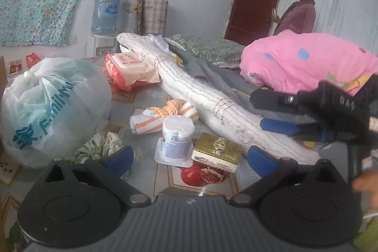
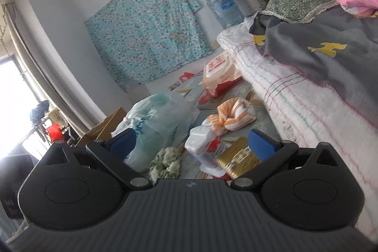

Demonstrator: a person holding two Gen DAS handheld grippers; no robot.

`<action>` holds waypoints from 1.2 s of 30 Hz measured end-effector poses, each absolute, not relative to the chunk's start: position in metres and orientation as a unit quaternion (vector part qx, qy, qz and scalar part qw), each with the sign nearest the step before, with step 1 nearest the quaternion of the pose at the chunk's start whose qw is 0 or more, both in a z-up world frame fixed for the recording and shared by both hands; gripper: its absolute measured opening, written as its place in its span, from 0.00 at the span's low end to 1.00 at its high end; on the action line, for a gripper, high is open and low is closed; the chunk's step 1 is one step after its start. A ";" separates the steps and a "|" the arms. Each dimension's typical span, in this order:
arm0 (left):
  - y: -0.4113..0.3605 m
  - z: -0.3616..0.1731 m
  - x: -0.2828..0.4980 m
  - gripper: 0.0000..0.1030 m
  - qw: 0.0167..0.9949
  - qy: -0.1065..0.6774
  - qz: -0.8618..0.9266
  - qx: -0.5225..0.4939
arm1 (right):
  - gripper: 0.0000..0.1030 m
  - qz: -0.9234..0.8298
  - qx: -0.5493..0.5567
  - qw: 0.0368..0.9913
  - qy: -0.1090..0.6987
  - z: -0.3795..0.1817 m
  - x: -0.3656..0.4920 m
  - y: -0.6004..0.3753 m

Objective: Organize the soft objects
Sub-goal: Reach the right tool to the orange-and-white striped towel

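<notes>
An orange-and-white striped towel (image 1: 163, 116) lies crumpled on the tiled floor, also in the right wrist view (image 2: 232, 116). A small green crumpled cloth (image 1: 99, 149) lies beside a knotted white plastic bag (image 1: 52, 108); the cloth shows in the right wrist view (image 2: 166, 162) too. A white quilted mattress pad (image 1: 196, 96) runs along the bed edge under a grey blanket (image 2: 316, 49). My left gripper (image 1: 191, 158) is open and empty above the floor items. My right gripper (image 2: 192, 144) is open and empty; it appears at the right in the left wrist view (image 1: 271, 111).
A white yogurt cup (image 1: 176, 137), a gold box (image 1: 216, 152), a cut pomegranate (image 1: 200, 175) and a wet-wipes pack (image 1: 130, 70) lie on the floor. A pink duvet (image 1: 307, 60) and green pillow (image 1: 208, 49) are on the bed. A person (image 1: 300, 11) stands by the door.
</notes>
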State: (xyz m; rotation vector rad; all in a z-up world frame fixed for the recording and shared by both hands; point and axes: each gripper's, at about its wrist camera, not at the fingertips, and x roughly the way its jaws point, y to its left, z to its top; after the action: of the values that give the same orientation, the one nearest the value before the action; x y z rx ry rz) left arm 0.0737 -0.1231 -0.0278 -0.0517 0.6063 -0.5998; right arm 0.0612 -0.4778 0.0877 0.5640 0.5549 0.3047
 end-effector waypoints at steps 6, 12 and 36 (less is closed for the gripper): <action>-0.126 -0.032 0.106 1.00 0.917 0.289 -0.275 -0.029 | 0.98 0.129 0.262 0.905 0.308 0.095 0.107 -0.476; -0.121 -0.031 0.128 0.98 0.924 0.273 -0.265 -0.042 | 0.95 0.131 0.232 0.896 0.354 0.112 0.171 -0.465; -0.111 -0.053 0.173 0.40 0.897 0.366 -0.235 -0.080 | 0.70 0.354 -0.139 0.722 0.578 0.040 0.335 -0.357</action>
State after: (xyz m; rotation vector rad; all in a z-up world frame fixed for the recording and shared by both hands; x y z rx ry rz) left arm 0.1728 -0.1113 -0.0528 -0.1651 0.7580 -0.4877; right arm 0.3348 -0.3575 0.0404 -0.3081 1.2755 0.7809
